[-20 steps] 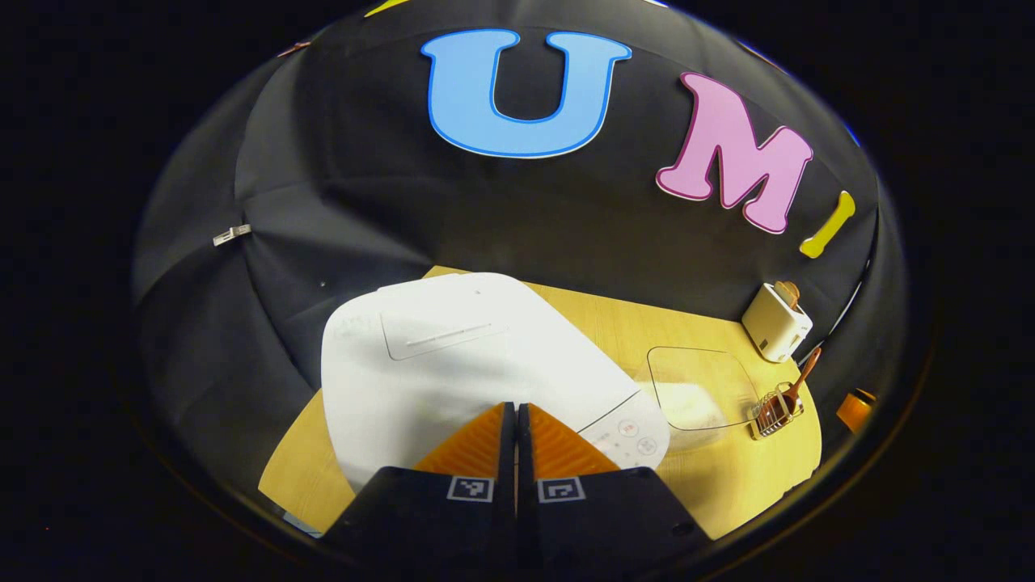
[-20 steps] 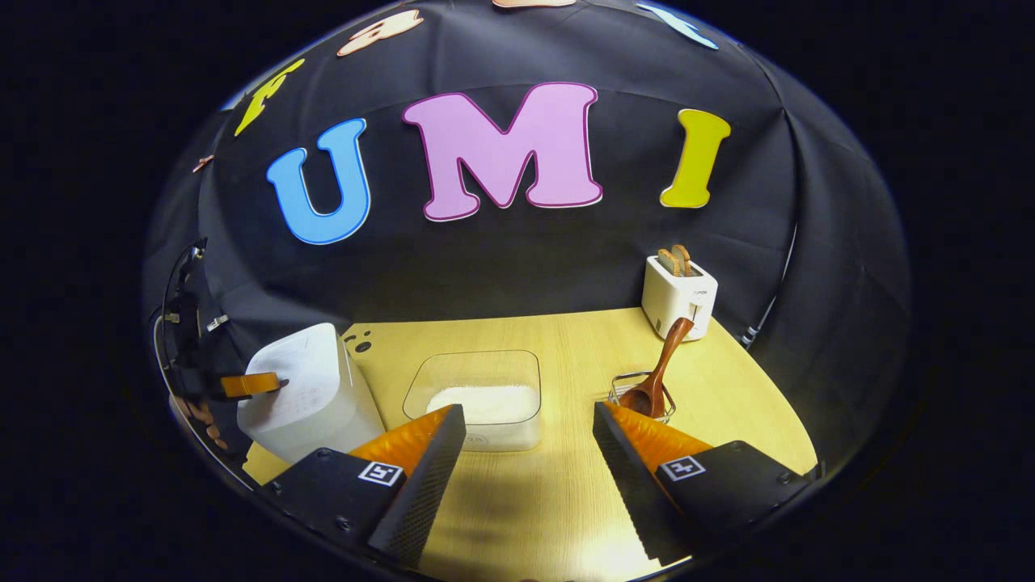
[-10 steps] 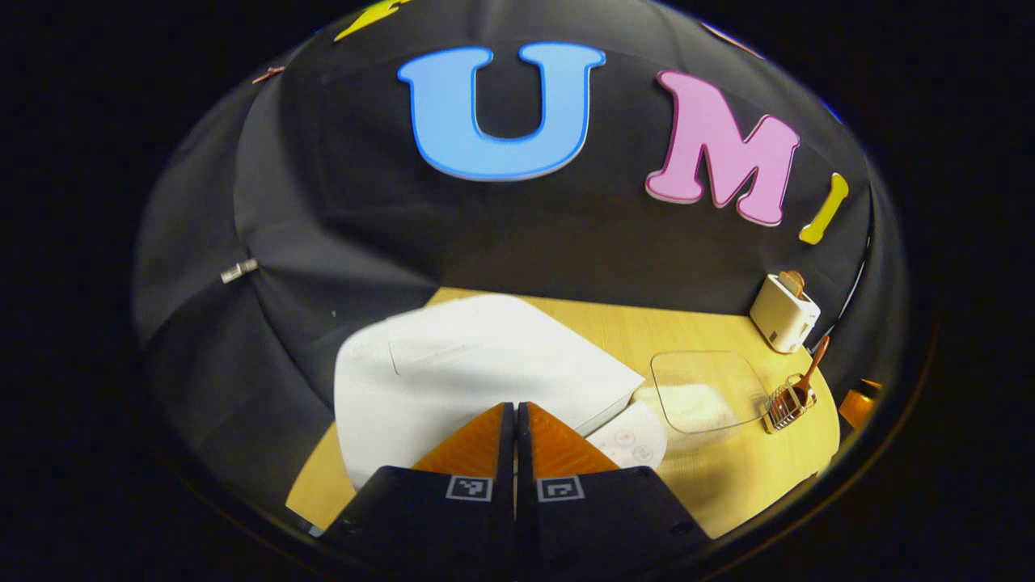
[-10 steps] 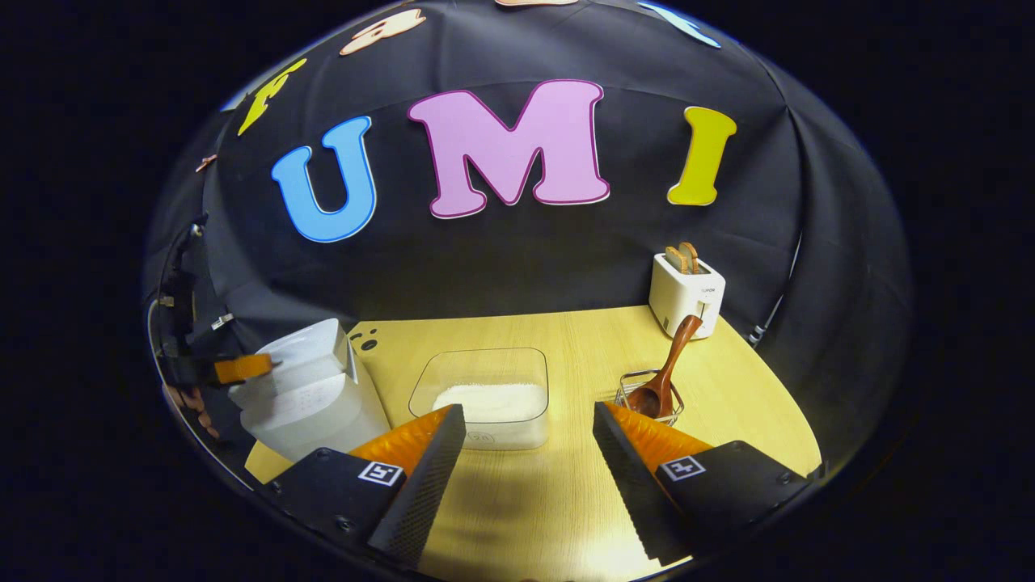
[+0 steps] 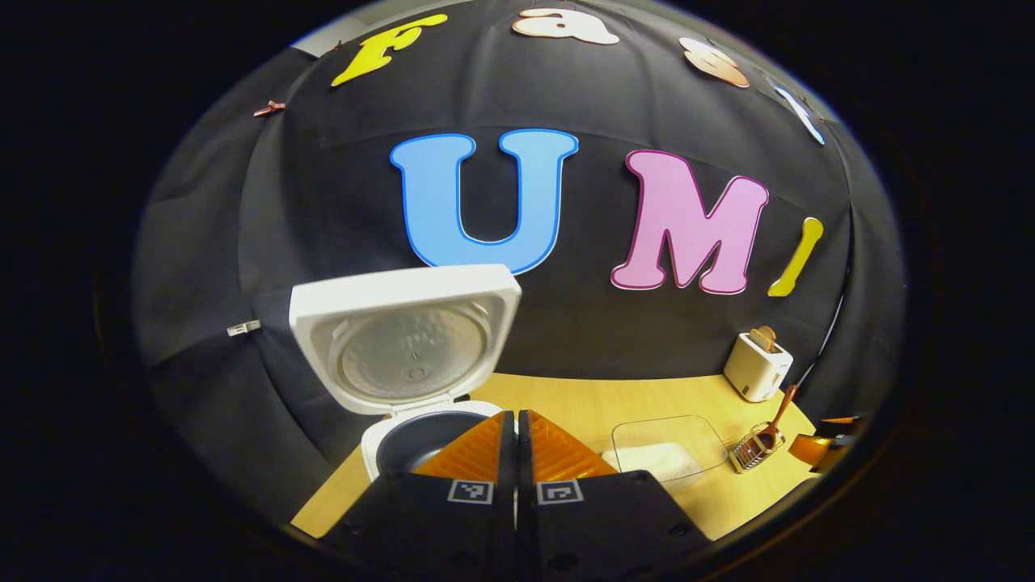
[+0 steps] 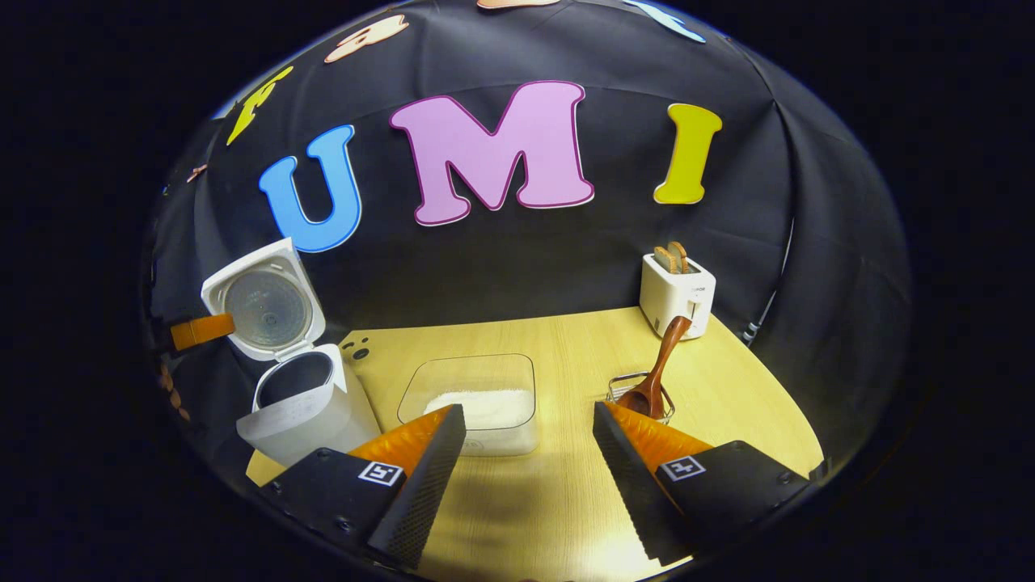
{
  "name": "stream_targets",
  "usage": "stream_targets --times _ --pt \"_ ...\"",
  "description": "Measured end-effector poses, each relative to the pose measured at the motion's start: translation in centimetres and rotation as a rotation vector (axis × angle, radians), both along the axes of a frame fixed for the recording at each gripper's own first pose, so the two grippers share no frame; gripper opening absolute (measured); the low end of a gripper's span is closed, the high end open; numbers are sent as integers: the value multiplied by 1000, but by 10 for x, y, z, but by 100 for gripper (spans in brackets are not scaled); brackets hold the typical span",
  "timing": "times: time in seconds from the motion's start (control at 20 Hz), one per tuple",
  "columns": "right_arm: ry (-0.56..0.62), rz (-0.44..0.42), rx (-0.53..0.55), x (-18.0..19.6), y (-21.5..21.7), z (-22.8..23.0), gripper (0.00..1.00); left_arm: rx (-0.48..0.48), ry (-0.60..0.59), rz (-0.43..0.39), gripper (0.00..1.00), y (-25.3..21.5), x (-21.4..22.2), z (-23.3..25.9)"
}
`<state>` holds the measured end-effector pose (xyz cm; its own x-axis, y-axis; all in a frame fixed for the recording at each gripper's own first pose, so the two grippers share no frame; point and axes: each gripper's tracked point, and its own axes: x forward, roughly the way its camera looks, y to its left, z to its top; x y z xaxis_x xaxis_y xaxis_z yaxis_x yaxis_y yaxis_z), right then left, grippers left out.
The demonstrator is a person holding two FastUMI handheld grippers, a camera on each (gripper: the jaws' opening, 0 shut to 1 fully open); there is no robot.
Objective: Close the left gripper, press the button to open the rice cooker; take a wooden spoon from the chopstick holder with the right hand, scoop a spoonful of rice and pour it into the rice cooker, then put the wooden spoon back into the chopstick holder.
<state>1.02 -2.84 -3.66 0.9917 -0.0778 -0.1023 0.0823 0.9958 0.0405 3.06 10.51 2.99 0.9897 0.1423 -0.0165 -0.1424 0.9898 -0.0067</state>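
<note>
The white rice cooker (image 5: 380, 440) stands with its lid (image 5: 404, 339) swung upright, and the dark inner pot shows below it. My left gripper (image 5: 515, 416) is shut with nothing between its fingers, raised just in front of the pot. In the right gripper view the rice cooker (image 6: 311, 416) sits at the left with the left gripper (image 6: 202, 330) beside its raised lid (image 6: 264, 307). My right gripper (image 6: 530, 420) hangs open and holds nothing, low over the table. Just beyond it, the clear box of rice (image 6: 477, 396) lies to the left and the wooden spoon (image 6: 659, 372) in the wire chopstick holder (image 6: 624, 388) to the right.
A white toaster (image 6: 678, 291) with two slices of bread stands at the back right of the wooden table (image 6: 566, 339). The booth's black cloth wall closes in behind it. In the left gripper view the rice box (image 5: 667, 449), chopstick holder (image 5: 752, 449) and toaster (image 5: 758, 365) line up to the right.
The rice cooker's lid has sprung from shut to fully upright. My left gripper has lifted off the cooker's front and tilted up, still shut. The right gripper has barely moved.
</note>
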Motion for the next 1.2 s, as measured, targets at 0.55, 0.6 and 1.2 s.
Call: stream_targets --times 0.55,0.6,1.2 --pt "62 -76 49 34 -70 -4 99 -88 55 -37 5 -24 -8 -32" --pt "77 -83 62 39 -79 -5 99 -91 50 -55 5 -31 -9 -31" --pt "206 -128 160 125 -171 -28 98 -110 31 -147 96 -87 -13 -34"
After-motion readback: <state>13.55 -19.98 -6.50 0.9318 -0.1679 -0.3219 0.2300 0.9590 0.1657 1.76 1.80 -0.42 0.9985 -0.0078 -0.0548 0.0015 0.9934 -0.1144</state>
